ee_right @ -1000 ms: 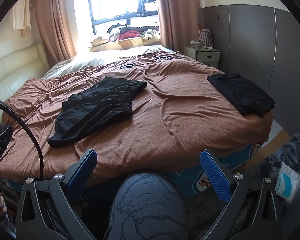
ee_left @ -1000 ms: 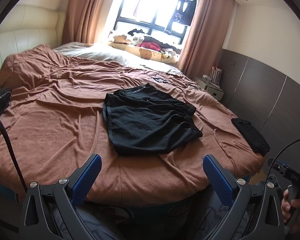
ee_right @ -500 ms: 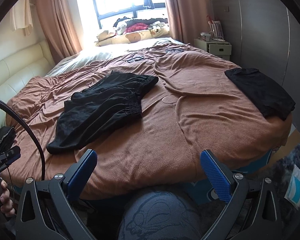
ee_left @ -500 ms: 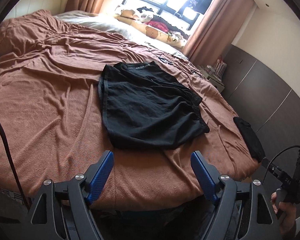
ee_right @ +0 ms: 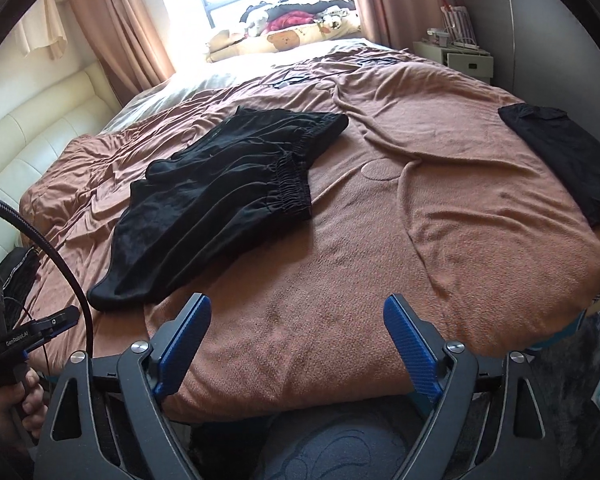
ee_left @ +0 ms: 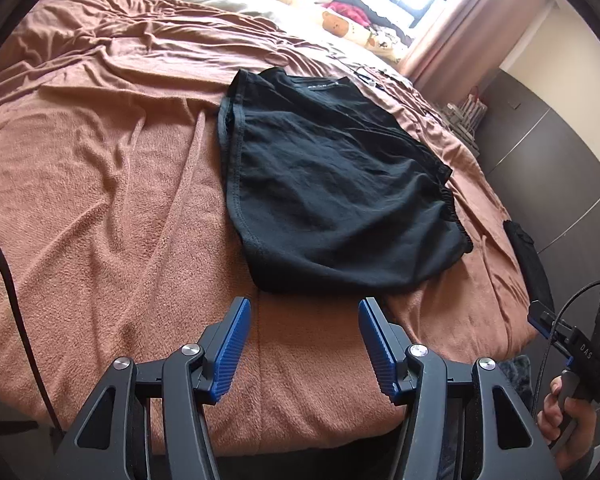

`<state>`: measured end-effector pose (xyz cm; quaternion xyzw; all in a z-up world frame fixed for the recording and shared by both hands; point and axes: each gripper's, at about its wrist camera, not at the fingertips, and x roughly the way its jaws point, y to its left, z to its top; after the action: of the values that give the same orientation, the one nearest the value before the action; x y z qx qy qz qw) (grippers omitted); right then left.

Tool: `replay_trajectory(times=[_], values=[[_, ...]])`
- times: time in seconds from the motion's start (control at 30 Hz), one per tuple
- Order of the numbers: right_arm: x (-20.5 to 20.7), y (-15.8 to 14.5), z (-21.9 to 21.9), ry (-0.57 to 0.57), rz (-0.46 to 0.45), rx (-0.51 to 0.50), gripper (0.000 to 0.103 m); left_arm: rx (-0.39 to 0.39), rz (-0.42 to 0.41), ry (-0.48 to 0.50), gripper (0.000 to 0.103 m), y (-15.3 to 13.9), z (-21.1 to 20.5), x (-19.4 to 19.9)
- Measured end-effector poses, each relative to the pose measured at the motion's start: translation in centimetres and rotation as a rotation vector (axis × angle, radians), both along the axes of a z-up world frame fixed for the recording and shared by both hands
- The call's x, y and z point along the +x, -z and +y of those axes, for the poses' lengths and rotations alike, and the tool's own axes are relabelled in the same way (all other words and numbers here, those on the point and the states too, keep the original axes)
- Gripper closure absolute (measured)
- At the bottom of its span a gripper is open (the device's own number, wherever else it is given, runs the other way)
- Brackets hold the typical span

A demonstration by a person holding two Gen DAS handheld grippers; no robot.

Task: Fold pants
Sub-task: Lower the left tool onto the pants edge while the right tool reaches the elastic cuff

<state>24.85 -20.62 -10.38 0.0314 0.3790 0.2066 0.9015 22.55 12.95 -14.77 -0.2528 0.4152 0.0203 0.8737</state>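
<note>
Hovering over the near edge of the brown blanket [ee_left: 100, 200], the left gripper [ee_left: 304, 344] was closing with nothing between its blue pads, aimed at the black pants' [ee_left: 332, 184] near hem. The right gripper [ee_right: 296, 344] was also narrowing over bare blanket, empty, the pants lying beyond to its left. A folded black garment [ee_right: 560, 160] lay far right.
</note>
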Motion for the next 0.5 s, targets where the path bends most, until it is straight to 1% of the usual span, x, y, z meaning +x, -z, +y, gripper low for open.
replay_trajectory(times=[0.07,0.3,0.33,0.37,0.4,0.5], values=[[1.2,0.4,0.4,-0.019,0.026,0.012,0.023,-0.001,0.014,-0.006,0.044,0.5,0.4,0.6],[5.6,2.0,1.8,-0.087,0.095,0.077,0.027,0.010,0.051,-0.014,0.045,1.8,1.3,2.3],[6.3,2.4,2.1,-0.092,0.102,0.082,0.030,0.013,0.056,-0.013,0.045,2.0,1.4,2.6],[7.0,2.7,2.3,-0.098,0.114,0.088,0.032,0.017,0.062,-0.012,0.048,2.2,1.4,2.9],[7.6,3.0,2.5,-0.106,0.125,0.099,0.032,0.020,0.067,-0.011,0.050,2.3,1.4,3.1],[9.5,4.1,3.0,-0.114,0.146,0.113,0.033,0.033,0.067,-0.004,0.051,2.5,1.5,3.9]])
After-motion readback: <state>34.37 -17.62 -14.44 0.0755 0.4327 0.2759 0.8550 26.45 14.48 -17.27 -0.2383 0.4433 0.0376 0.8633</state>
